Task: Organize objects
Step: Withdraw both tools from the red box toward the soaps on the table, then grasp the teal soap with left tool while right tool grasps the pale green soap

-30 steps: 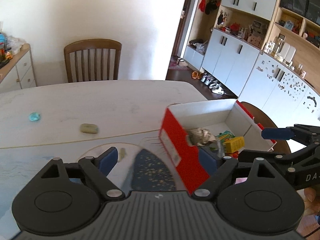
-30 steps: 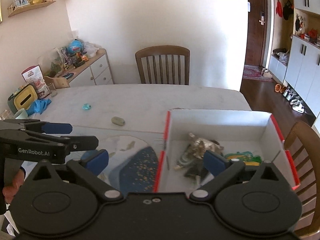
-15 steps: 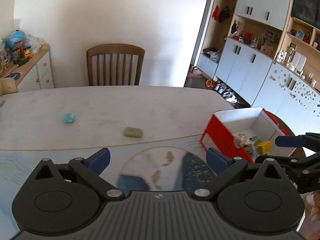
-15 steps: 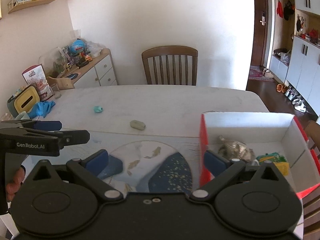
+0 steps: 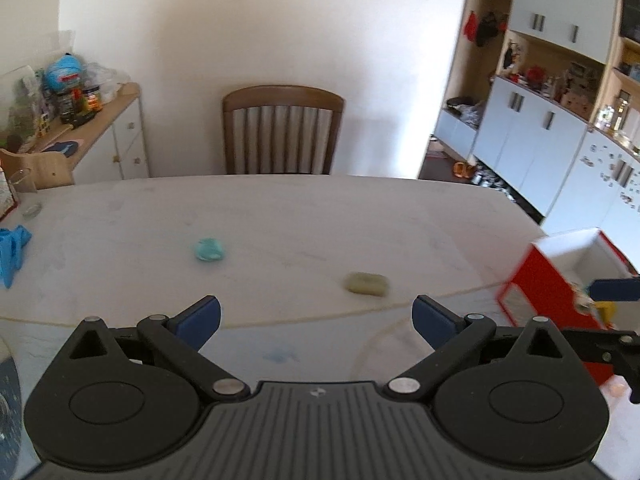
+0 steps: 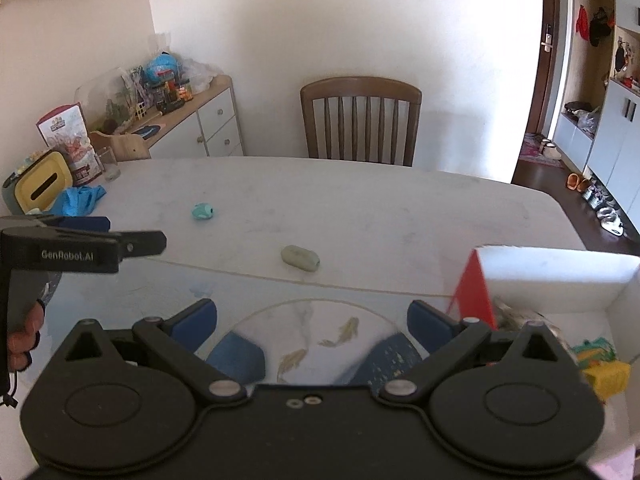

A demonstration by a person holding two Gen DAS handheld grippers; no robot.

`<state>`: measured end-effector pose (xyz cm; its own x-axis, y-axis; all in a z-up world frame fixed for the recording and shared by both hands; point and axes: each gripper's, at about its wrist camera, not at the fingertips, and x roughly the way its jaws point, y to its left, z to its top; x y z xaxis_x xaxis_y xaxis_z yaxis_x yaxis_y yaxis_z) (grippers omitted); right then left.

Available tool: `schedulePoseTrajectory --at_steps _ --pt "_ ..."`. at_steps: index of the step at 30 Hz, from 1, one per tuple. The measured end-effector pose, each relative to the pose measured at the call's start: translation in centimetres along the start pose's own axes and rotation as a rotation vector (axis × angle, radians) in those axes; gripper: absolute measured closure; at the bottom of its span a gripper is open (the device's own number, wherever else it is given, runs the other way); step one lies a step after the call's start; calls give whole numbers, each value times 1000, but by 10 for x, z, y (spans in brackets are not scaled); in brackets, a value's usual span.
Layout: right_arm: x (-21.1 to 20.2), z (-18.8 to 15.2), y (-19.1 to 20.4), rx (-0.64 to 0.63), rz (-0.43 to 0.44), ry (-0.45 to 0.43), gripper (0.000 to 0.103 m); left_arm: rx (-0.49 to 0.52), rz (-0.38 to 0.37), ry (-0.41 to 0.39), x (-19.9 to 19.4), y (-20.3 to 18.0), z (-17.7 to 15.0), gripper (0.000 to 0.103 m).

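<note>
on the table (image 6: 400, 208) lie two small lumps: one lump (image 6: 203, 211) to the left and further back, the other lump (image 6: 300, 258) nearer. the box (image 6: 560, 276) sits at the right. a chair (image 6: 360, 120) stands behind the table.

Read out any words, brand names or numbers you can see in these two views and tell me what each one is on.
"GenRobot.AI": white print on the side of the left tool, seen from the right wrist view.
Printed box at the table's far left corner: it carries lettering and pictures, too small to read.
Jars on the sideboard: labels too blurred to read.
Small emblem on the left tool's body: a logo, no legible text.
Red and white box: no readable text.
</note>
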<state>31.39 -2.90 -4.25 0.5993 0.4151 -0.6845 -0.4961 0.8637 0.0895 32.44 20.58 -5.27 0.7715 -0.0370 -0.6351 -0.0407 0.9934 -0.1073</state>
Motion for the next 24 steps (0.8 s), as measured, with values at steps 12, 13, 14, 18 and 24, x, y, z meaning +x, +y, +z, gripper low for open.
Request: schedulePoseTrajectory --at_steps 12,13,14,18,24 --pt "86 18 11 -19 -22 36 2 -20 128 -23 81 51 24 0" --pt "92 18 11 -22 -27 39 2 -19 135 -24 87 54 24 0" --pt "98 19 12 -25 -30 44 2 -20 144 -21 94 57 25 0" --pt "124 22 14 -24 -35 56 2 -20 178 -12 120 65 25 0" --pt "159 26 23 -31 -38 83 5 -5 216 2 154 78 22 0"
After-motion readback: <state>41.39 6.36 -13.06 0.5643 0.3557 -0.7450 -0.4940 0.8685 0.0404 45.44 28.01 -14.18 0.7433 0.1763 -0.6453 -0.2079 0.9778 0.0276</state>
